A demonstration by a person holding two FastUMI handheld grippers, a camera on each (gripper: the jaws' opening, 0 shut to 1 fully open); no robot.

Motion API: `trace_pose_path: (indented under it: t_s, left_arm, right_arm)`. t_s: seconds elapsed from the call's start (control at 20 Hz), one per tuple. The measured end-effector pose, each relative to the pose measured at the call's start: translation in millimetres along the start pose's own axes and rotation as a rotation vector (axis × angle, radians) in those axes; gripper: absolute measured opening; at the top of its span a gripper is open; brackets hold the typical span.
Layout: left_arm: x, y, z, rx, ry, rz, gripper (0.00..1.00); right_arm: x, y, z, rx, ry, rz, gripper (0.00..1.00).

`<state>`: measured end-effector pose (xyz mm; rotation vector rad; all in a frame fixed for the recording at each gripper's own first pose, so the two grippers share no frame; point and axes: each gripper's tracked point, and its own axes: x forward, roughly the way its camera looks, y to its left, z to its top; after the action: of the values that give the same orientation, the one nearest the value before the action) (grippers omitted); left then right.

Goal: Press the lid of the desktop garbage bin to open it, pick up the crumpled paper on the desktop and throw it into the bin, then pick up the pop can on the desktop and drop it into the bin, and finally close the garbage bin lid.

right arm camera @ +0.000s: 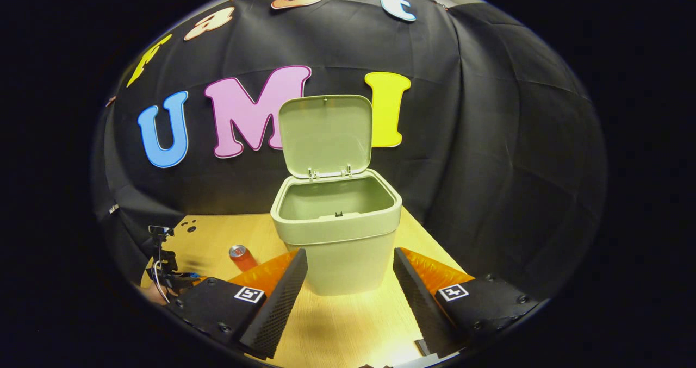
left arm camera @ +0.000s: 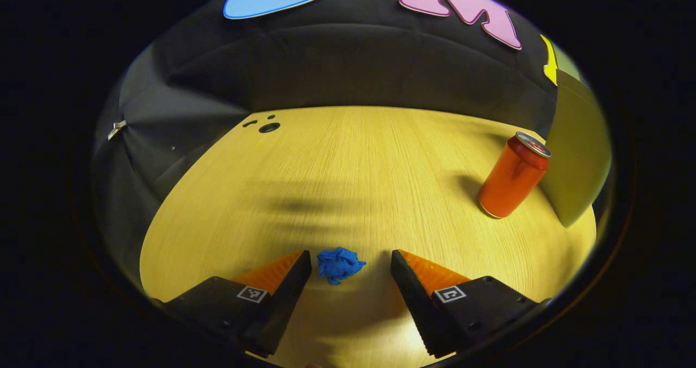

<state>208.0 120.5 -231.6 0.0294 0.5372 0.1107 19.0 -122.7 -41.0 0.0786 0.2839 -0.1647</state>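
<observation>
My left gripper [left arm camera: 350, 267], fingers spread, frames the small crumpled blue paper [left arm camera: 339, 264], while my right gripper [right arm camera: 350, 267], also spread, faces the open pale-green plastic bin [right arm camera: 340, 232].

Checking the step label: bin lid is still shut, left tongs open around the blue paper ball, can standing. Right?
Not quite: the bin lid is up, standing open over the bin in the right gripper view. The rest holds: left tongs open around the paper ball, can standing.
</observation>
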Motion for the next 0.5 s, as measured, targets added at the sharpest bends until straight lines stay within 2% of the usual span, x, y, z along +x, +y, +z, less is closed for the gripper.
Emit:
trace_pose_path:
  t_s: [0.2,0.3,0.35,0.4,0.45,0.5]
  left_arm:
    - [2,-3,-2,0.007,-0.006,-0.012,0.89]
    - [3,-3,-2,0.016,-0.008,-0.020,0.80]
    - [3,-3,-1,0.021,-0.010,-0.022,0.72]
    - [3,-3,-2,0.026,-0.010,-0.023,0.70]
    - [2,-2,-1,0.030,-0.010,-0.023,0.58]
    - [2,-2,-2,0.033,-0.009,-0.023,0.52]
  right_arm:
    - [1,7,-1,0.003,0.001,0.009,0.99]
    - [2,11,-3,-0.001,0.004,0.013,0.99]
    - [2,12,-5,-0.002,0.007,0.017,0.99]
    - [2,14,-6,-0.002,0.010,0.019,0.99]
    - [2,16,-8,-0.002,0.013,0.023,0.99]
    - [3,17,-10,-0.001,0.016,0.025,0.99]
